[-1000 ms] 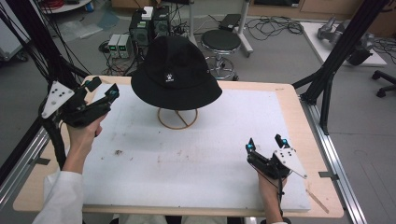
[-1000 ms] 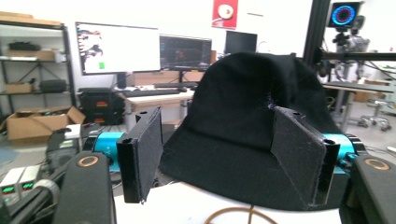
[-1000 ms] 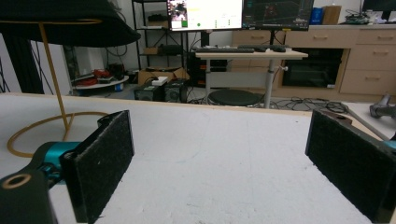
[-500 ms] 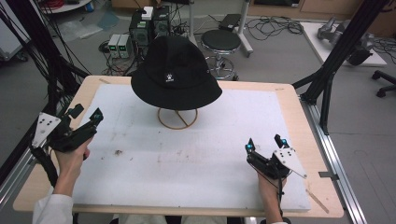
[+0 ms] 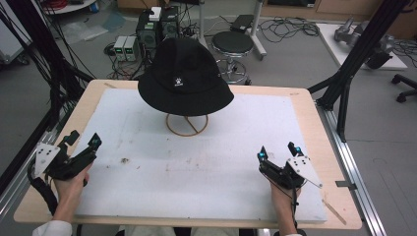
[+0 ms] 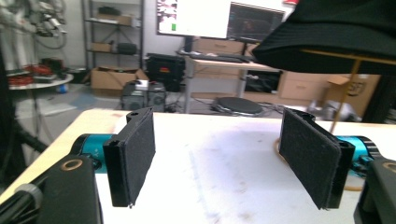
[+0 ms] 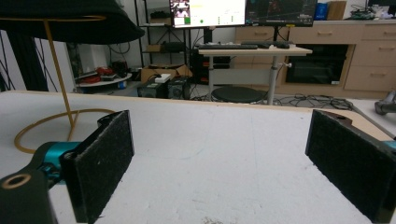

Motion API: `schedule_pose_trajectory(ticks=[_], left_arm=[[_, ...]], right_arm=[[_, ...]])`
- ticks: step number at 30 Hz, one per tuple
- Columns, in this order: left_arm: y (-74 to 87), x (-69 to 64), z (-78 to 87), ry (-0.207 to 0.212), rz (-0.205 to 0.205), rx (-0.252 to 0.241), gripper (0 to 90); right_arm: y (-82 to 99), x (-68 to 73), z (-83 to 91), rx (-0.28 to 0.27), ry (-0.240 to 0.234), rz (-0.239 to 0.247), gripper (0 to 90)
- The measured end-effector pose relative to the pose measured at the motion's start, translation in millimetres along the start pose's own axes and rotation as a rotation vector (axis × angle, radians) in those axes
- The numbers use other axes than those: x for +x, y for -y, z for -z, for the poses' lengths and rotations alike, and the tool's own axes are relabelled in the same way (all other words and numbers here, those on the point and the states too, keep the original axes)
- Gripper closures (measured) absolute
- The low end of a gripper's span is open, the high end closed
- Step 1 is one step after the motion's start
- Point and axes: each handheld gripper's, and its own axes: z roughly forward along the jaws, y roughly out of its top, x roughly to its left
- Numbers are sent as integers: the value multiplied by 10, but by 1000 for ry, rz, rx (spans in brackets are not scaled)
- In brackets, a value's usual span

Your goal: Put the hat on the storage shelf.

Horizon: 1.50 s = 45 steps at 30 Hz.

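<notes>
Black bucket hat (image 5: 185,78) sits on a thin gold wire stand (image 5: 187,124), small white emblem on the crown facing the person; hat and stand are at about 12 o'clock on the bench (image 5: 305,105), toward its far edge and a little left of centre. The stand's ring base lies flat on the white mat (image 5: 206,167) that covers most of the bench top; the brim overhangs the ring all round. A few small dark specks mark the mat at about 9 o'clock of centre. Left tool (image 5: 82,144) is at roughly 8 o'clock, near the left edge of the mat, held in the left hand (image 5: 69,184), pointing toward 1 o'clock; its jaws stand wide apart with nothing between them. In the left gripper view the two black padded jaws frame bare mat, with the hat's brim (image 6: 336,42) and the gold upright of the stand at upper right. Right tool (image 5: 276,151) is at roughly 4 o'clock, near the right edge of the mat, held in the right hand (image 5: 282,196), pointing toward 11 o'clock; its jaws are also spread wide, gripping nothing. The right gripper view shows the stand's ring (image 7: 56,122) and upright at far left under the brim, well apart from the jaws. Both tools are well apart from the hat and from each other. Beyond the bench: a round black stool (image 5: 232,43), cables on the floor, a black frame post (image 5: 359,54) at 2 o'clock.
</notes>
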Motion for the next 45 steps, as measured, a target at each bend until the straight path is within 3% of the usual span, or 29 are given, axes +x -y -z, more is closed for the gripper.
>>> schedule_pose_trajectory(ticks=[3,12,19,25,34,45], left_arm=[[76,54,50,-31,9,-3,272],[204,94,139,-24,-6,-27,270],[205,123,147,-16,-11,-44,270],[204,197,141,-34,3,-43,270],[234,136,132,-1,-9,-28,270],[252,125,109,2,-5,-18,273]], right_arm=[[0,1,0,0,1,-6,71],[2,-12,1,7,6,-29,70],[8,-25,-10,12,-4,-41,70],[19,-28,-20,22,-22,-51,70],[23,-15,-14,30,-22,-49,70],[27,-15,-15,31,-22,-45,70]])
